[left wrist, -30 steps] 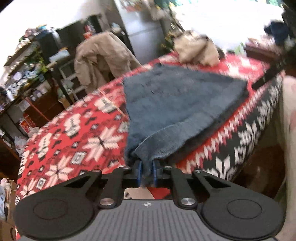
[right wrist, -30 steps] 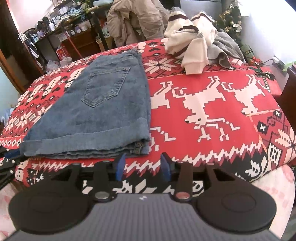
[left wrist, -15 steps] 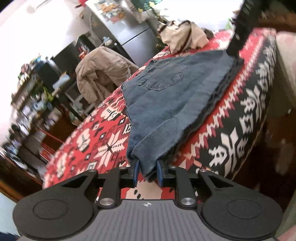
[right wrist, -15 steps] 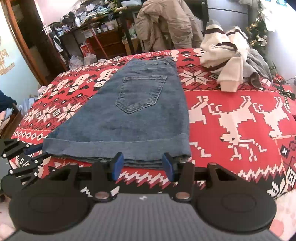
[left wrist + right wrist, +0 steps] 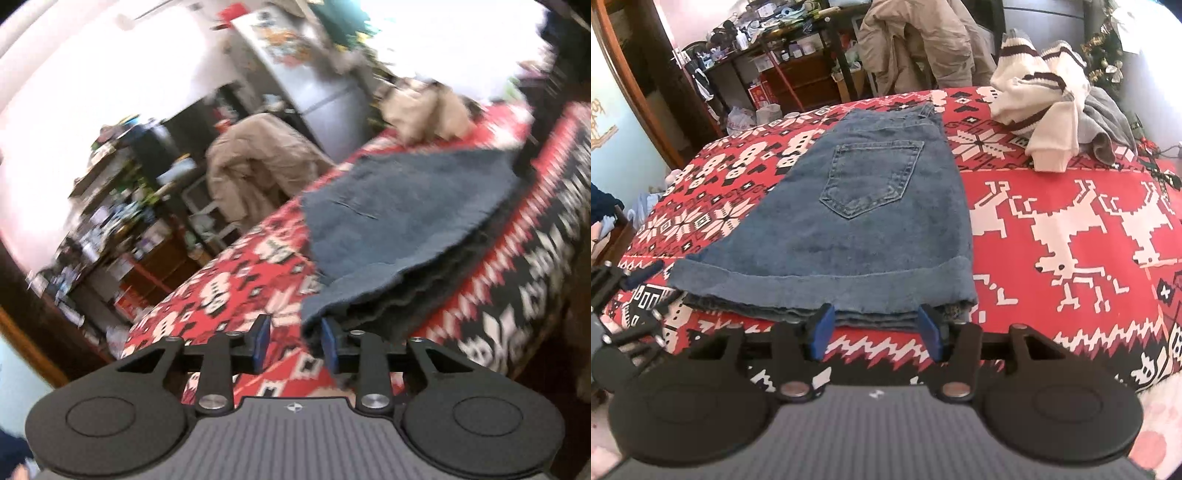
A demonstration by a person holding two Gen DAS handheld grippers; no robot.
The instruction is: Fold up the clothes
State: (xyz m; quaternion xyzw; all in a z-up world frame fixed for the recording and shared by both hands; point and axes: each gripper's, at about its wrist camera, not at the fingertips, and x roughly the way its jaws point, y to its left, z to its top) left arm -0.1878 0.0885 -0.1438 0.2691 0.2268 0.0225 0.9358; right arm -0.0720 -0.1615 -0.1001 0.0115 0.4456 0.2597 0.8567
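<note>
Folded blue denim shorts (image 5: 871,206) lie flat on the red patterned bedspread (image 5: 1071,221), hem toward me, back pocket up. My right gripper (image 5: 875,332) is open just in front of the hem, low at the bed's edge, holding nothing. In the blurred left wrist view the shorts (image 5: 399,218) lie ahead and to the right. My left gripper (image 5: 293,345) is open at the hem's left corner; its right finger (image 5: 328,347) is next to the cloth, and nothing is between the fingers. The left gripper also shows at the right wrist view's left edge (image 5: 624,280).
A white striped sweater (image 5: 1041,103) and a grey garment (image 5: 1108,118) are piled at the bed's far right. A beige jacket (image 5: 916,40) hangs on a chair behind the bed. Cluttered shelves (image 5: 768,55) and a fridge (image 5: 306,81) stand further back.
My left gripper was shut on the hem's corner and has opened, letting the shorts go. My right gripper has moved left along the hem and stayed open.
</note>
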